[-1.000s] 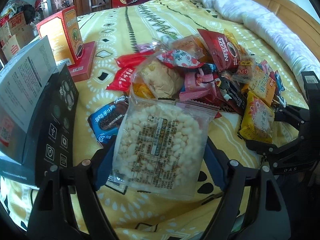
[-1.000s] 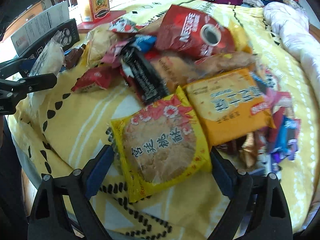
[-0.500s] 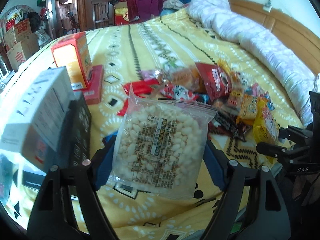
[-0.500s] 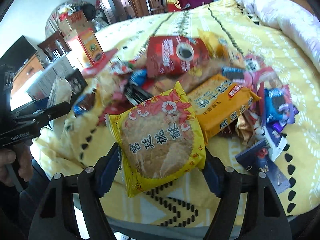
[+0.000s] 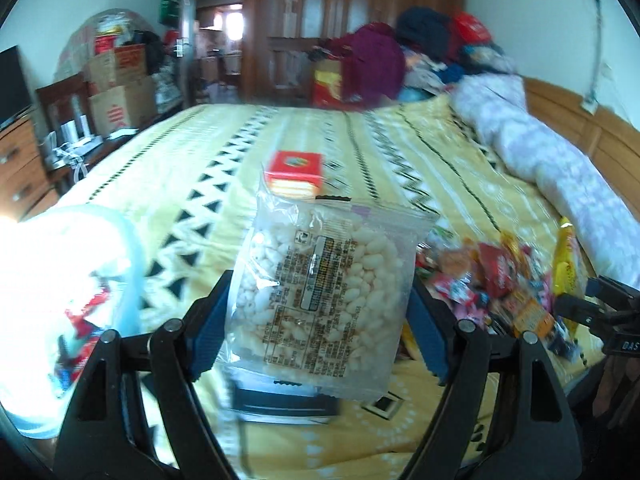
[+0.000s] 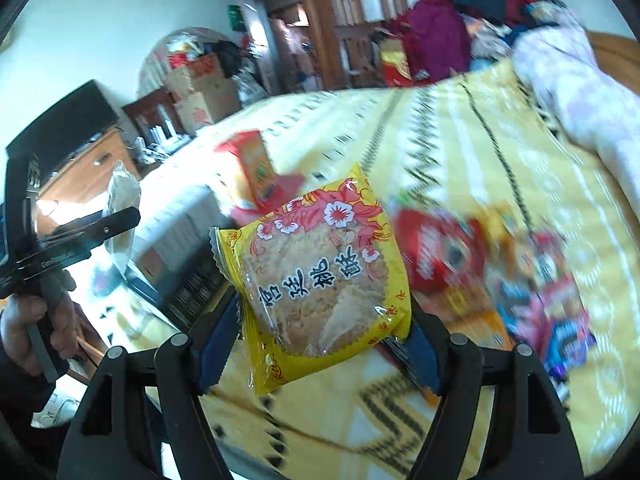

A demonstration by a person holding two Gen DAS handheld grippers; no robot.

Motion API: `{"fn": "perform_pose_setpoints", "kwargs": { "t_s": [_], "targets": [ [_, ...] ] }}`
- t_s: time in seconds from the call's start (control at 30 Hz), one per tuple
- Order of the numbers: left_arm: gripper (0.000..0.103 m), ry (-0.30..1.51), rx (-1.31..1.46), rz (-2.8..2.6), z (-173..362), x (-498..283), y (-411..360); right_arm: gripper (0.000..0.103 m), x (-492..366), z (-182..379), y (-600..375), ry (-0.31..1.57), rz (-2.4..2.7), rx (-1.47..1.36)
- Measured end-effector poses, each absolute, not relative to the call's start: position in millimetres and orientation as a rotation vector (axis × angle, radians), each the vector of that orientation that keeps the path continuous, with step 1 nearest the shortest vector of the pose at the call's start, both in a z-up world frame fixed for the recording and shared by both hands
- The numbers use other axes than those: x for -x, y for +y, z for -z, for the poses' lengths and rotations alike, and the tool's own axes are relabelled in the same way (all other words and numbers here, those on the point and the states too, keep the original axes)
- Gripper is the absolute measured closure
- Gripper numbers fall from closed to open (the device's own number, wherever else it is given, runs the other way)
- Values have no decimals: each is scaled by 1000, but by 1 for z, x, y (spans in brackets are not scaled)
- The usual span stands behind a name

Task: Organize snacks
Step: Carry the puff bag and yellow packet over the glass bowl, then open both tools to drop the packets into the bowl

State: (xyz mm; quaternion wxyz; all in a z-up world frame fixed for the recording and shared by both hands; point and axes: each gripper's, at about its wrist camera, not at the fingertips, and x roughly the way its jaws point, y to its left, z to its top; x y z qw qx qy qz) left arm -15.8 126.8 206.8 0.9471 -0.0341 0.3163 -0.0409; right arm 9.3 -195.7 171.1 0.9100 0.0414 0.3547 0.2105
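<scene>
— Clamping down on both sides now: the left gripper point(image 5: 320, 312) is grasping the clear bag of puffed rice point(image 5: 320, 300), its blue pads pressed to the bag's two edges, the bag upright and off the bed point(image 5: 224, 152).

— And the right gripper point(image 6: 320, 332)?

— Clenched on the yellow walnut-cookie packet point(image 6: 320, 280), tilted, with one corner pointing up. Its jaws have just been closing a little, packet between them throughout.

— Where's the rest of the food?

— Look to the right in both views: the snack pile point(image 5: 500, 280) lies on the yellow patterned bedspread, blurred, with a red coffee sachet point(image 6: 444, 252) near the cookie packet. Farther off stands a red and orange box point(image 5: 295, 174).

— Anything on the left?

— A pale plastic bag point(image 5: 72, 280) at the near left, washed out by glare, something red inside. In the right wrist view a hand point(image 6: 36, 320) grips the left gripper's handle at the left edge. A rolled pale quilt point(image 5: 560, 160) lies along the far right of the bed.
</scene>
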Motion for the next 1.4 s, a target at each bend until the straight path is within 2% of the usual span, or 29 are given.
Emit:
{"fn": "perform_pose_setpoints", "kwargs": {
  "t_s": [0.27,0.43,0.57,0.8,1.07,1.4],
  "targets": [
    [22,602,174,-117,-226,26,232,25,-29,-226,-76,662,-658,-41],
    [22,621,239,-261,-218,31,290,24,-46,-243,19,667,-807,-34],
    [22,645,290,-368,-205,41,333,24,-55,-244,92,692,-897,-15],
    [22,704,297,-464,-189,44,360,24,-68,-223,192,790,-995,4],
    [22,753,269,-496,-178,41,368,24,-72,-187,234,875,-1024,71],
    [22,749,285,-482,-182,45,378,24,-69,-191,244,876,-1027,94]
  ]
}}
